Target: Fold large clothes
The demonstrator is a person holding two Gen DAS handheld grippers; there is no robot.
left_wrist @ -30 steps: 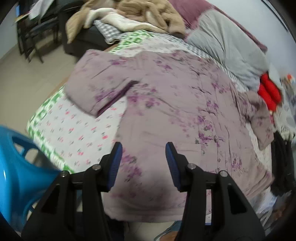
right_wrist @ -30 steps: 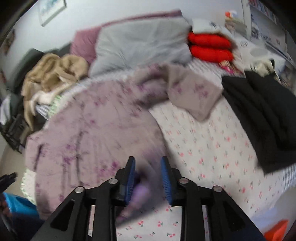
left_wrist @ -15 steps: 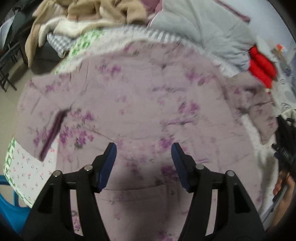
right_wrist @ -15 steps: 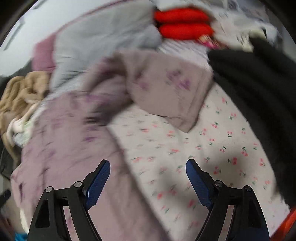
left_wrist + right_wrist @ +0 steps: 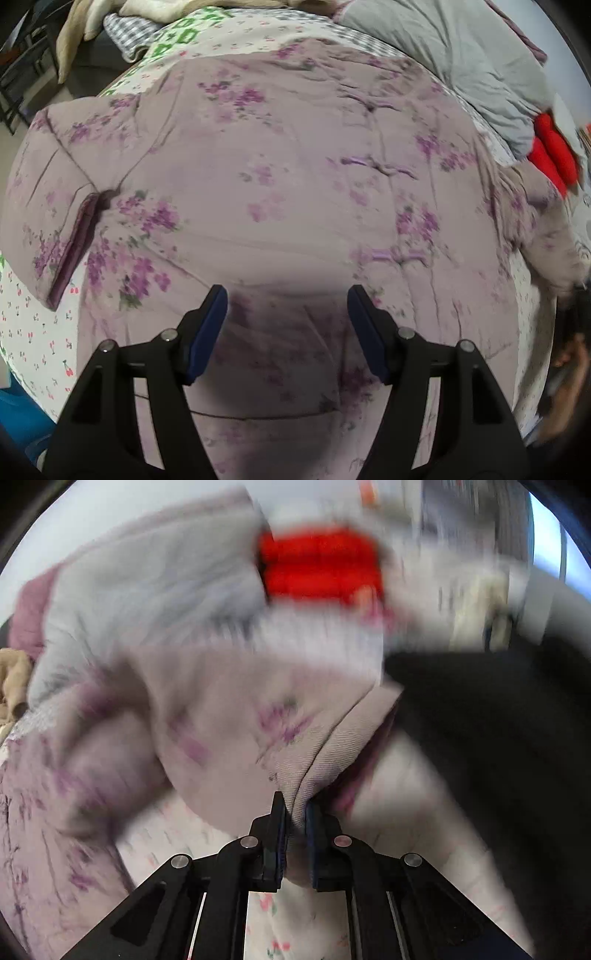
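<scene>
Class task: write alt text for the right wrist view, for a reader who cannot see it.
The right gripper is clamped on a fold of the purple floral garment's sleeve, lifting it above the cherry-print bedsheet. Blurred behind lie a grey quilt, red cushions and dark clothing.

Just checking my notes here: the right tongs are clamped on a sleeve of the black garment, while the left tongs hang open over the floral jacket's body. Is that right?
Not quite. The right tongs are clamped on a sleeve of the purple floral jacket, not of the black garment beside it, as the right wrist view shows. The left tongs do hang over the jacket's body, their jaws opening.
</scene>
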